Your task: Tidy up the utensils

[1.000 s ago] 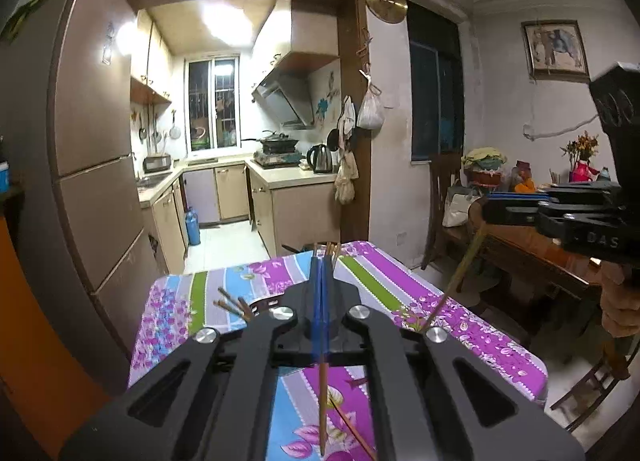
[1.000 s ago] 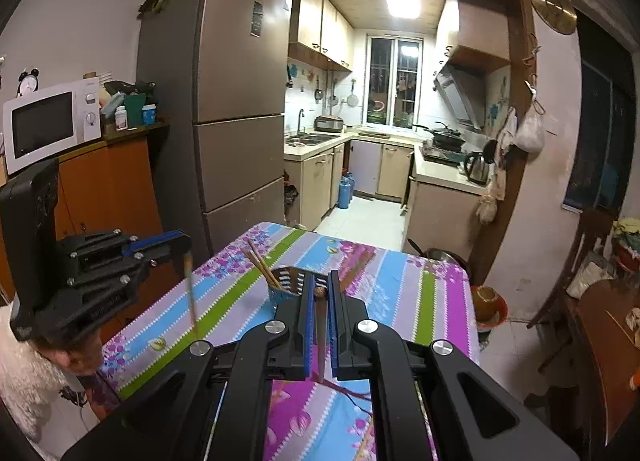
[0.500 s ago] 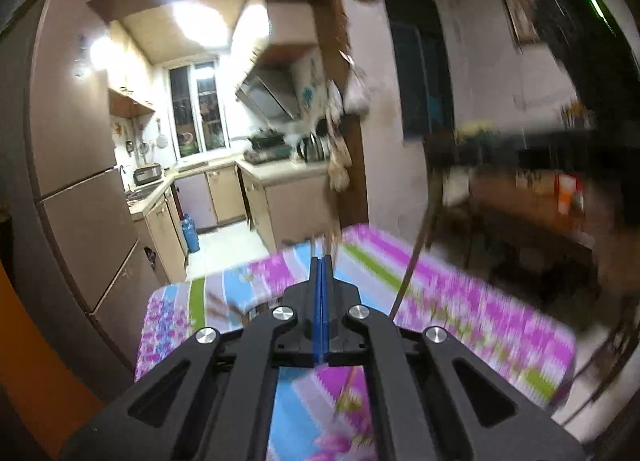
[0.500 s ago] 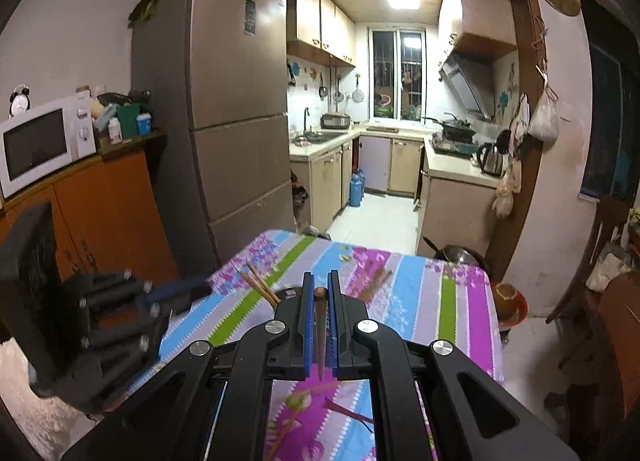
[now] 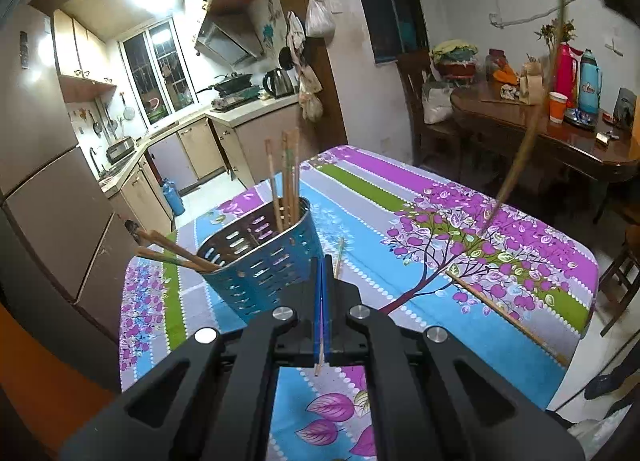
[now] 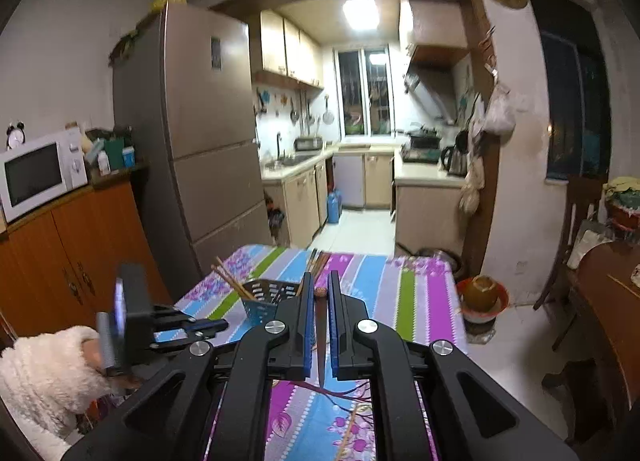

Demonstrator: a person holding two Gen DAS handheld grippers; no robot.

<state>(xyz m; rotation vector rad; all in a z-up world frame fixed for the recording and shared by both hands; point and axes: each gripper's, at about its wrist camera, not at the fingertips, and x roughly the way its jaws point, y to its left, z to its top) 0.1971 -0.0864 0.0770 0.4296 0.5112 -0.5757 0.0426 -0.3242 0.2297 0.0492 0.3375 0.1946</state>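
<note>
The left gripper [image 5: 322, 281] is clamping one chopstick [image 5: 338, 257] in closed jaws, nearing the blue holder [image 5: 264, 261] for dropping. The right gripper [image 6: 319, 301] is pinching another chopstick [image 6: 321, 345], waiting aside.

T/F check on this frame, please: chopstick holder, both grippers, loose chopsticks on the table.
1. The blue holder already has chopsticks standing in it. True.
2. The left gripper is open and empty. False: its fingers are shut on a thin chopstick.
3. The right gripper grips a chopstick. True.
4. The holder lies tipped on its side. False: it stands upright on the tablecloth.
5. No chopstick is left on the table. False: a loose chopstick lies on the tree print.
</note>
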